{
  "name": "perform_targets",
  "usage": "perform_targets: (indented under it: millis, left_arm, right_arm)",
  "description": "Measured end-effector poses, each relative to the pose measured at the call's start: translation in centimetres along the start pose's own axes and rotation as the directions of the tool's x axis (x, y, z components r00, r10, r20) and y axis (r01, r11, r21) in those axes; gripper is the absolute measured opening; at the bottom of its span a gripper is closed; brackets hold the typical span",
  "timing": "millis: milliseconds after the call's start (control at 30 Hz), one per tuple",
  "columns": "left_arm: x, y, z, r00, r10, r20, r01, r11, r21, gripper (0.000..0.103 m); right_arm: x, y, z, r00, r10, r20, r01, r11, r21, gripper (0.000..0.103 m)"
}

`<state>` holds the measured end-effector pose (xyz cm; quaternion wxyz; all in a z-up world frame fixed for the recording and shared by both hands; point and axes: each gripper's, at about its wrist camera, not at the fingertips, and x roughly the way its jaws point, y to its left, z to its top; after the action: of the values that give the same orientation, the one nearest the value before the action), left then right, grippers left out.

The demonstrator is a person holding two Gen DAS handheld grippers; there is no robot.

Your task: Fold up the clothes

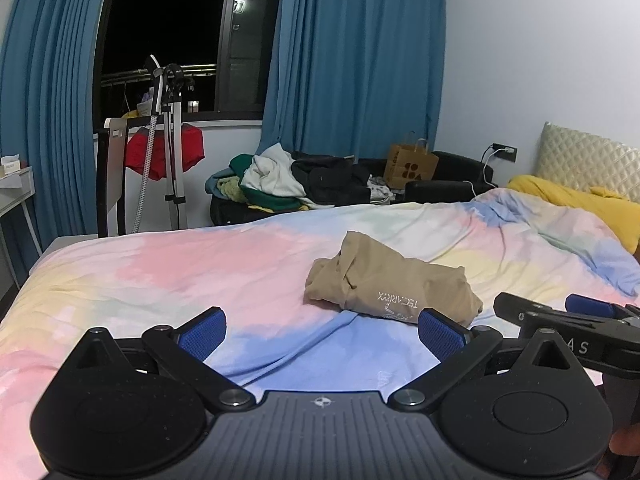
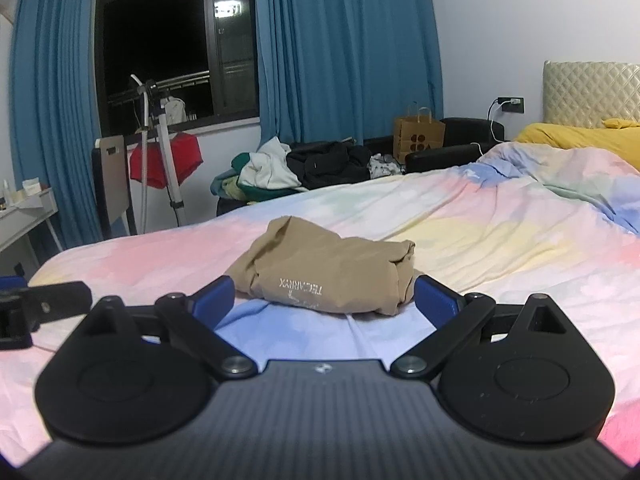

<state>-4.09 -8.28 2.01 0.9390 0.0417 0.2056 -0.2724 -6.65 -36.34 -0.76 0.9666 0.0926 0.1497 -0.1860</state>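
Observation:
A tan garment (image 1: 384, 280) lies folded into a compact bundle on the pastel bedspread (image 1: 180, 264), white lettering on its near face. My left gripper (image 1: 322, 334) hovers open just short of it, nothing between its blue pads. In the right wrist view the same tan garment (image 2: 328, 276) sits straight ahead, and my right gripper (image 2: 324, 304) is open with its pads on either side of the bundle's near edge, not closed on it. The right gripper (image 1: 560, 316) also shows at the right edge of the left wrist view, the left gripper (image 2: 36, 304) at the left of the right wrist view.
A pile of loose clothes (image 1: 296, 180) lies on a dark sofa beyond the bed, beside a brown paper bag (image 1: 410, 168). A garment steamer stand (image 1: 172, 140) with a red garment stands by the window. A yellow pillow (image 1: 580, 200) lies at the headboard. A desk (image 2: 24, 208) is far left.

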Motion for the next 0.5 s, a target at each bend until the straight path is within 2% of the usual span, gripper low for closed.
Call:
perform_targets:
  millis: [500]
  left_arm:
    - [0.0, -0.34, -0.06, 1.0, 0.003, 0.007, -0.003, 1.0, 0.003, 0.103]
  right_arm:
    - [0.07, -0.4, -0.16, 1.0, -0.003, -0.01, 0.003, 1.0, 0.016, 0.098]
